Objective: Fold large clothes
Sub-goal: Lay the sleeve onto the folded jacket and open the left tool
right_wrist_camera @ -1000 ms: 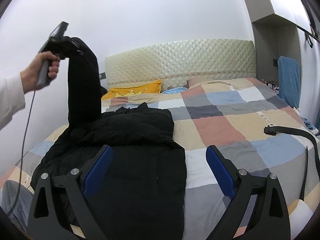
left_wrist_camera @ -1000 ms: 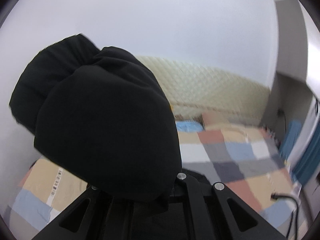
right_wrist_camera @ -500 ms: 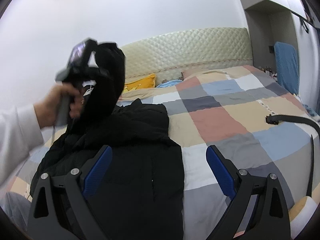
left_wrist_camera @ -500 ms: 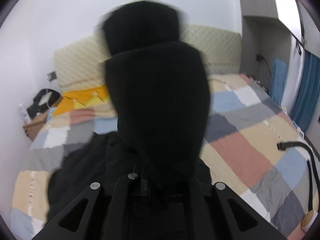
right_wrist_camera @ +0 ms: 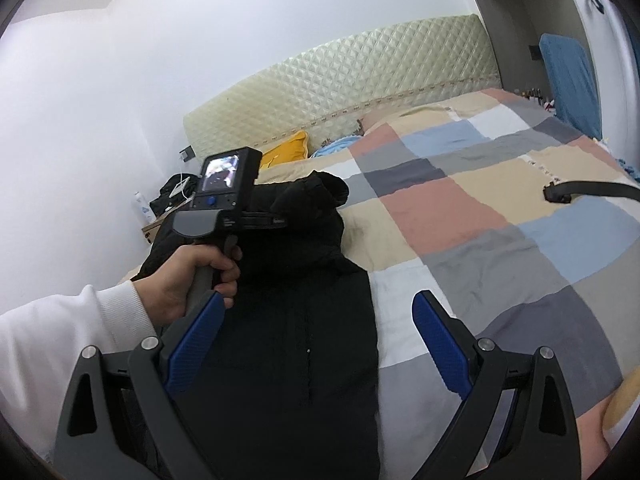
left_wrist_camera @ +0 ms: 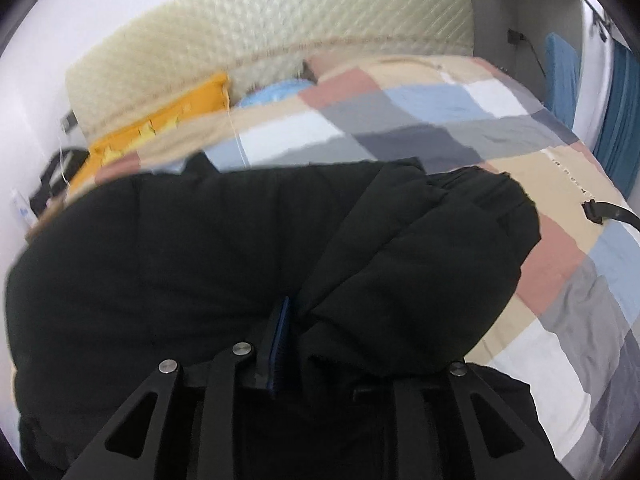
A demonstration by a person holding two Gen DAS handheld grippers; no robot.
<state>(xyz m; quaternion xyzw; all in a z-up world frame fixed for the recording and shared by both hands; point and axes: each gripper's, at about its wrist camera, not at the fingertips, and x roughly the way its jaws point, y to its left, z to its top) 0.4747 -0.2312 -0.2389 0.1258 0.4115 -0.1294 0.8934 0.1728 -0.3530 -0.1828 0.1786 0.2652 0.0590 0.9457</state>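
— Progress first: how far along does the folding look?

— Early to middle, I'd judge. The black padded jacket lies spread on the bed, on its left half as seen from the foot. One sleeve is gathered in the left gripper and held across the jacket's upper body, so a sleeve fold is under way and not yet laid flat. The body itself isn't doubled over anywhere I can see, so that part is left to do.

— And the fingers?

— On the left gripper they are drawn close together, pinching sleeve fabric; one blue pad shows edge-on, the other is buried under cloth. The right gripper hovers over the jacket's lower part with its fingers spread wide and nothing between them.

— Which way does the jacket lie?

— Its long axis runs from the foot of the bed toward the headboard. The collar end probably points at the headboard and the yellow pillow, with the hem nearest the right wrist camera, though the black fabric hides seams, so I hold that loosely. The held sleeve crosses that axis, reaching toward the bed's right side.

— Anything else on the bed?

— A black strap lies on the quilt, well apart from the jacket.
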